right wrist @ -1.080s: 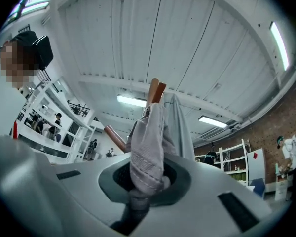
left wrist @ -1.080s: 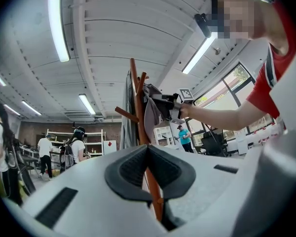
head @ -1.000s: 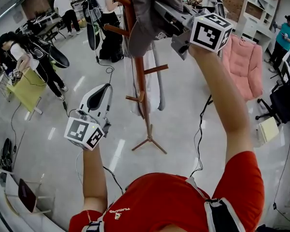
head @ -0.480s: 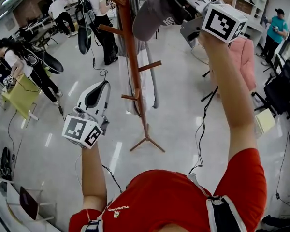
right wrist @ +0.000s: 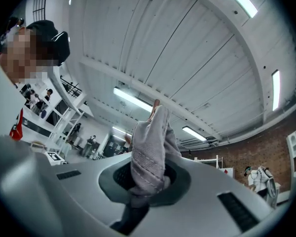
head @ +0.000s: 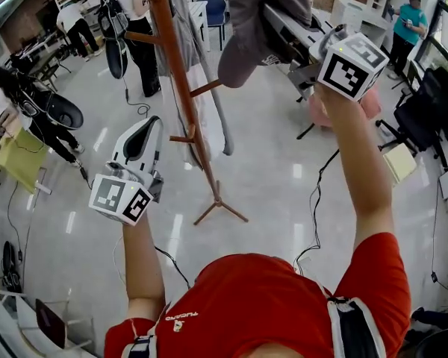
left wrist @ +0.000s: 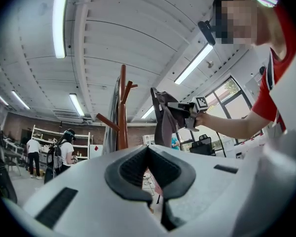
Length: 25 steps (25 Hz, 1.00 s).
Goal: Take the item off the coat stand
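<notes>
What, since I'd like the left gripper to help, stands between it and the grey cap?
In the head view, the brown coat stand rises between the left gripper and the grey cap.

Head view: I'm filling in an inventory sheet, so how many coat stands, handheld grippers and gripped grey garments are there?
coat stand: 1
grippers: 2, the left gripper and the right gripper
grey garment, clamped in the right gripper: 1
Total: 4
</notes>
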Each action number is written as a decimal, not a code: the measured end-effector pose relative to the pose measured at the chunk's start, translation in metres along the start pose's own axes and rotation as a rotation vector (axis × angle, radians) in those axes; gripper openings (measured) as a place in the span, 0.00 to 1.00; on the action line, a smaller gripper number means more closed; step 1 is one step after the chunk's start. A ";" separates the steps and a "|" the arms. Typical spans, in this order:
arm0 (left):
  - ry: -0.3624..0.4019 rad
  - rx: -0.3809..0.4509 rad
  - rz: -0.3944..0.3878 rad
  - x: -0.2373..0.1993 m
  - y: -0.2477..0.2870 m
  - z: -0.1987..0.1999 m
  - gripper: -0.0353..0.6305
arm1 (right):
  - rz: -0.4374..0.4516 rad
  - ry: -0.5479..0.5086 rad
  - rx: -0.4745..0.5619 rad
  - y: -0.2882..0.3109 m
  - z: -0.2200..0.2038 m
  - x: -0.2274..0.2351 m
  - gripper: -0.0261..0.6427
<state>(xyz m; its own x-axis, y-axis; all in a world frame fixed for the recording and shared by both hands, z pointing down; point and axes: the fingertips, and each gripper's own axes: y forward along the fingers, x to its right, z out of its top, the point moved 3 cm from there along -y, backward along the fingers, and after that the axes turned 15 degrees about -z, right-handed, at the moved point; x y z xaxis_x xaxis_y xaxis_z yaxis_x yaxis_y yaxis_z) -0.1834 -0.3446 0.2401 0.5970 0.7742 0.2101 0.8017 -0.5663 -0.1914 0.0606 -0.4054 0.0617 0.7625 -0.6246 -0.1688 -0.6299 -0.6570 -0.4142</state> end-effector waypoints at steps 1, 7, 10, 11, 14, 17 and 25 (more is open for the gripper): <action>-0.005 0.004 -0.004 0.002 0.001 -0.002 0.07 | -0.007 -0.013 -0.009 -0.011 -0.008 -0.005 0.09; -0.036 0.018 -0.012 0.019 -0.001 -0.012 0.07 | -0.016 -0.088 -0.063 -0.082 -0.064 -0.058 0.09; -0.039 0.022 -0.010 0.026 0.004 -0.010 0.07 | -0.010 -0.023 -0.077 -0.106 -0.088 -0.076 0.09; -0.040 0.023 -0.008 0.028 0.005 -0.011 0.07 | -0.011 0.006 -0.080 -0.112 -0.097 -0.081 0.09; -0.050 0.019 0.007 0.034 0.000 -0.018 0.07 | -0.018 0.070 -0.078 -0.128 -0.122 -0.096 0.09; -0.051 0.005 0.022 0.037 -0.008 -0.021 0.07 | -0.022 0.072 -0.063 -0.135 -0.136 -0.110 0.09; -0.057 -0.013 0.058 0.038 -0.020 -0.027 0.07 | 0.019 0.037 -0.098 -0.134 -0.163 -0.125 0.08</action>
<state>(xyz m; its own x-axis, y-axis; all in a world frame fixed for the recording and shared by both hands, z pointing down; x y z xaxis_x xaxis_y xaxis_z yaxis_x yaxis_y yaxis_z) -0.1755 -0.3116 0.2781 0.6401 0.7548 0.1435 0.7664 -0.6141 -0.1887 0.0254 -0.3081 0.2845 0.7455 -0.6512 -0.1418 -0.6568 -0.6819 -0.3219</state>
